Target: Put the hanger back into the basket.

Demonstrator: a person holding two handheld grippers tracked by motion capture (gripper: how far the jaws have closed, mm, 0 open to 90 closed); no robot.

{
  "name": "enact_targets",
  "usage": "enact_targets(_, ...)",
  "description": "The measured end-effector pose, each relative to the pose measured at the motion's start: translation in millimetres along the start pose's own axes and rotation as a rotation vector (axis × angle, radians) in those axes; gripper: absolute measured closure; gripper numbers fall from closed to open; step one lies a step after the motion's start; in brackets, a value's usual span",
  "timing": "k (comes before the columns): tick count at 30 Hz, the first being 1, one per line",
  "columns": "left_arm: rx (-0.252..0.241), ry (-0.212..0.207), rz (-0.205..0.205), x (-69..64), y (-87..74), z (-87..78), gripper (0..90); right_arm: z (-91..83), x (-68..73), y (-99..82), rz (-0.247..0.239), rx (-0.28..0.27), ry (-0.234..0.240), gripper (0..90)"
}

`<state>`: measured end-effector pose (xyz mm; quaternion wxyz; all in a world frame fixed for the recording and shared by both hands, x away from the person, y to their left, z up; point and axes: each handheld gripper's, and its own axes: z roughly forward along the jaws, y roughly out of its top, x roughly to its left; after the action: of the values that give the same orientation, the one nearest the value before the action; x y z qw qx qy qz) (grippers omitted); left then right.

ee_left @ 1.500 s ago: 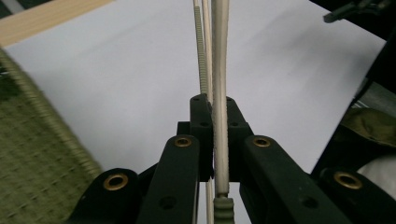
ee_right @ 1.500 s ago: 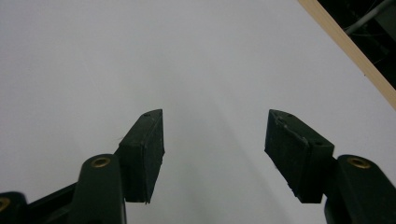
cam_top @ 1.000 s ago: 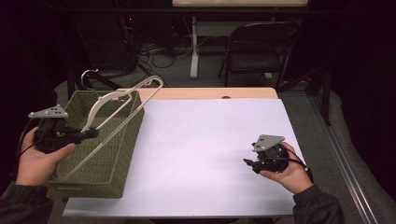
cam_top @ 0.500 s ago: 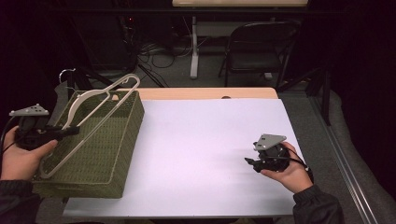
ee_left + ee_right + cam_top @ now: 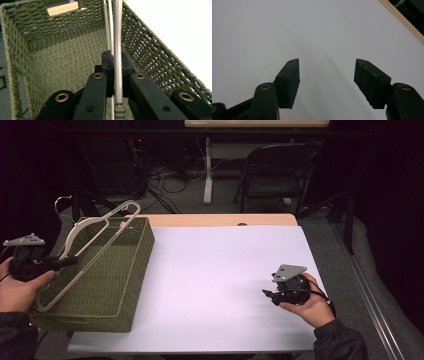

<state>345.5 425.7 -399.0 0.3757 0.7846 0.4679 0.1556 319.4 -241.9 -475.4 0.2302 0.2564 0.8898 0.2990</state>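
Your left gripper [image 5: 67,261] is clamped on the bottom bar of a white clothes hanger [image 5: 95,251]; in the left gripper view the pads [image 5: 108,72] pinch that bar, with the hanger [image 5: 117,45] running straight ahead. The hanger stands tilted over the green woven basket [image 5: 131,285] at the left end of the white table [image 5: 225,270]: its low corner reaches down toward the near end of the basket, while its shoulder and hook [image 5: 62,202] rise above the far rim. Your right gripper [image 5: 267,295] rests low over the bare table at the right, jaws apart with nothing between them; the right gripper view shows its pads [image 5: 288,82] wide over the white surface.

Step in hand, as judged: the hanger is being carried at the basket, either coming out of it or going in; the pictures do not settle which. For the next move, keep the grip firm, since the long hanger can pivot between the pads. Watch that the hook and lower corner do not snag the weave [image 5: 62,62] or the rim.
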Motion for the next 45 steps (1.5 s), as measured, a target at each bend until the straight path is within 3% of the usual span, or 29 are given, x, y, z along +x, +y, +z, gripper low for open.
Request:
enact_targets(5, 0.003, 0.005, -0.003, 3.5, -4.9, 2.5, 87.2, 1.2, 0.4, -1.7, -0.001, 0.017, 0.001, 37.2)
enact_targets(7, 0.005, 0.003, 0.000, 4.8, -7.3, 4.0, 87.2, 3.7, 1.0, -3.2, 0.010, -0.011, 0.003, 37.2)
enact_targets(9, 0.006, 0.014, 0.013, 5.5, -8.5, 5.6, 87.2, 3.6, 0.9, -3.1, 0.008, 0.002, 0.006, 37.1)
enact_targets(13, 0.019, 0.001, 0.035, 8.3, -9.9, 7.7, 87.2, 5.6, 2.2, -3.0, 0.014, -0.017, -0.001, 37.1)
enact_targets(14, 0.023, 0.000, 0.044, 9.2, -10.7, 8.6, 87.2, 4.2, 1.8, -2.2, 0.009, 0.006, 0.007, 37.2)
enact_targets(19, 0.021, -0.022, 0.076, 16.0, -16.7, 10.5, 87.2, 6.4, 3.2, -2.6, 0.009, 0.007, 0.013, 37.1)
enact_targets(20, 0.020, -0.031, 0.075, 17.3, -18.0, 10.8, 87.2, 7.7, 3.3, -3.1, 0.011, -0.004, 0.010, 37.1)
enact_targets(22, 0.010, -0.039, 0.057, 19.0, -20.3, 11.8, 87.2, 6.4, 2.8, -2.6, 0.009, 0.027, 0.013, 37.2)
enact_targets(27, 0.012, -0.058, 0.044, 23.2, -25.3, 11.1, 87.2, 7.6, 2.1, -2.4, 0.015, 0.013, 0.013, 37.1)
enact_targets(31, 0.055, -0.059, 0.056, 24.4, -31.1, 14.2, 87.2, 8.0, 1.9, -2.9, 0.015, 0.015, 0.013, 37.2)
enact_targets(34, 0.070, -0.053, 0.041, 26.3, -35.6, 20.8, 87.2, 9.6, 1.4, -3.5, 0.021, 0.012, 0.014, 37.1)
enact_targets(42, 0.126, -0.081, 0.023, 25.7, -47.0, 47.8, 87.1, 11.1, 1.9, -4.6, 0.022, 0.021, 0.020, 37.2)
enact_targets(45, 0.184, -0.044, 0.037, 24.2, -47.7, 55.0, 87.0, 11.3, 2.4, -6.0, 0.026, 0.015, 0.020, 37.1)
